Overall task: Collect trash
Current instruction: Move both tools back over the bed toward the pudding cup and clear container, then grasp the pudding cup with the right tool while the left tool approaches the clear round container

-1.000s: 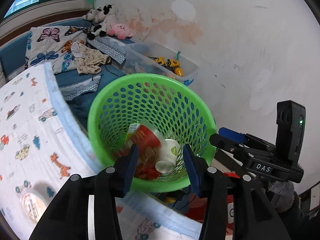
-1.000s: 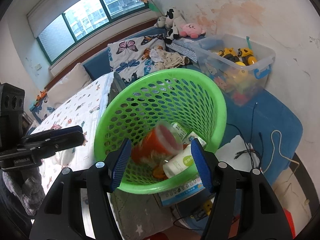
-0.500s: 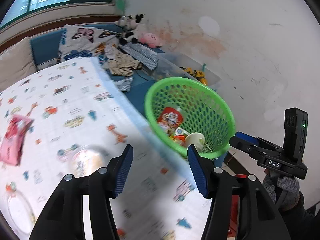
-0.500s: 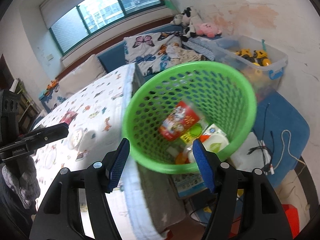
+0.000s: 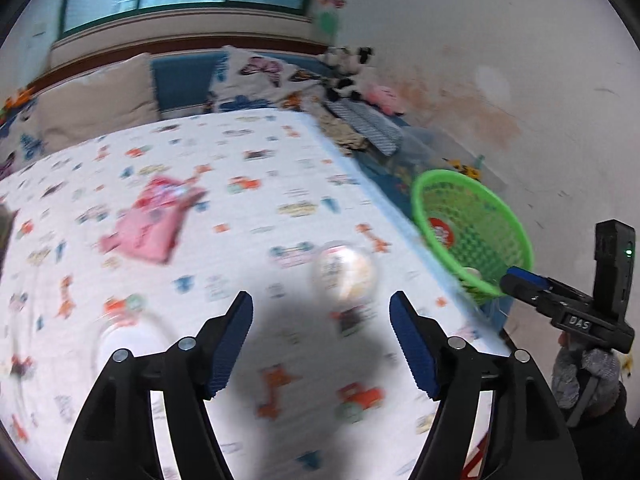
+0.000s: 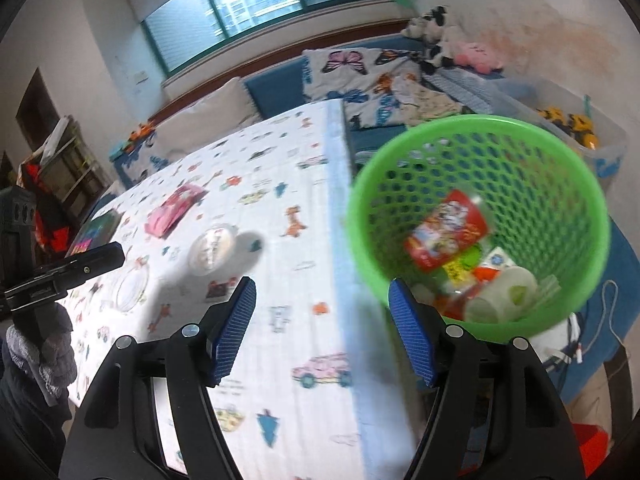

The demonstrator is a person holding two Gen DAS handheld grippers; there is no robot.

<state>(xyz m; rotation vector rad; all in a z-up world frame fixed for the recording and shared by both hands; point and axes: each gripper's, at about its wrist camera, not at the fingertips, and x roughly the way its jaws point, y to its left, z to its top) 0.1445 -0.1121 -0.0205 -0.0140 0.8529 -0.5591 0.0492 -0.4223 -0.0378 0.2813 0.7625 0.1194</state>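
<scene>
A wide teal-framed window (image 6: pixel 256 4) runs across the far white wall and lets in daylight. Below the window lies a blue cushioned bench (image 6: pixel 280 88) with a beige pillow (image 6: pixel 208 120) and a butterfly-print pillow (image 6: pixel 352 68). Right of the window, the pale plaster wall (image 5: pixel 500 80) shows reddish-brown stains. Left of the window stands a dark shelf unit (image 6: pixel 68 168). In front of the bench spreads a white cartoon-print sheet (image 5: pixel 260 200).
</scene>
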